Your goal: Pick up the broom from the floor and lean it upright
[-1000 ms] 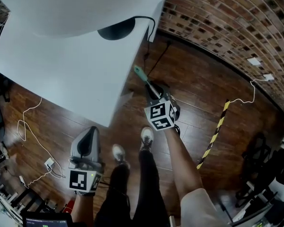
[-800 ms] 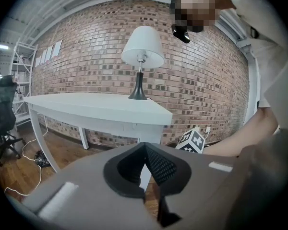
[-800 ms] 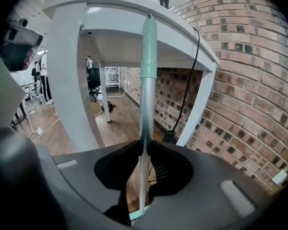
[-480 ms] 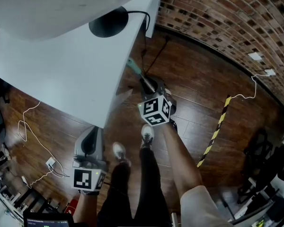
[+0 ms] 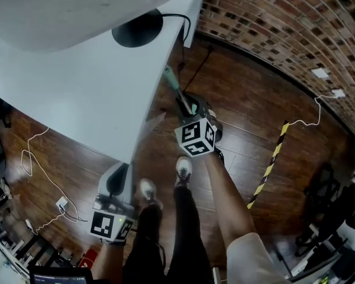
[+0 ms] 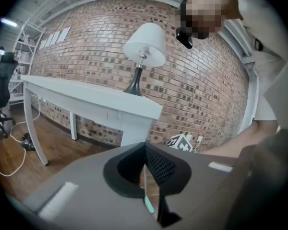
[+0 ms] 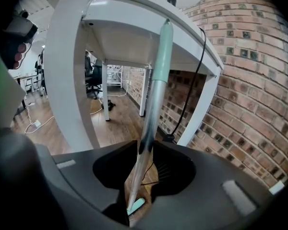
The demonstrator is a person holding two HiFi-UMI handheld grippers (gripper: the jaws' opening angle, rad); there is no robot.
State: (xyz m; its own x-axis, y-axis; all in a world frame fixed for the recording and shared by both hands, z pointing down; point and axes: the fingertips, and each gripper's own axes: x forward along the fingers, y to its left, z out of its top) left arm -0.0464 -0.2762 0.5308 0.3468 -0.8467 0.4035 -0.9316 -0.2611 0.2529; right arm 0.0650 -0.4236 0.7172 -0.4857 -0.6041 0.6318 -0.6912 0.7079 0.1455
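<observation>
The broom stands upright, its teal grip (image 5: 169, 77) leaning on the white table's edge (image 5: 165, 93). In the right gripper view its silver shaft (image 7: 153, 104) rises from a teal foot (image 7: 136, 205) on the floor to the table top. My right gripper (image 5: 191, 107) is around the shaft. Its jaws have just been opening, and the shaft stands between them with a gap on its right side. My left gripper (image 5: 115, 181) hangs low beside the table with its jaws shut on nothing. Through its tips, the left gripper view shows a sliver of the broom (image 6: 147, 205).
A lamp (image 6: 145, 44) with a black base (image 5: 136, 29) and cord stands on the table. A brick wall (image 5: 284, 34) curves behind. White cables (image 5: 35, 164) and striped tape (image 5: 271, 161) lie on the wood floor. The person's shoes (image 5: 183, 169) are just behind the broom.
The right gripper's jaws have spread around the shaft while the broom keeps leaning on the table edge. The left gripper has sunk a little.
</observation>
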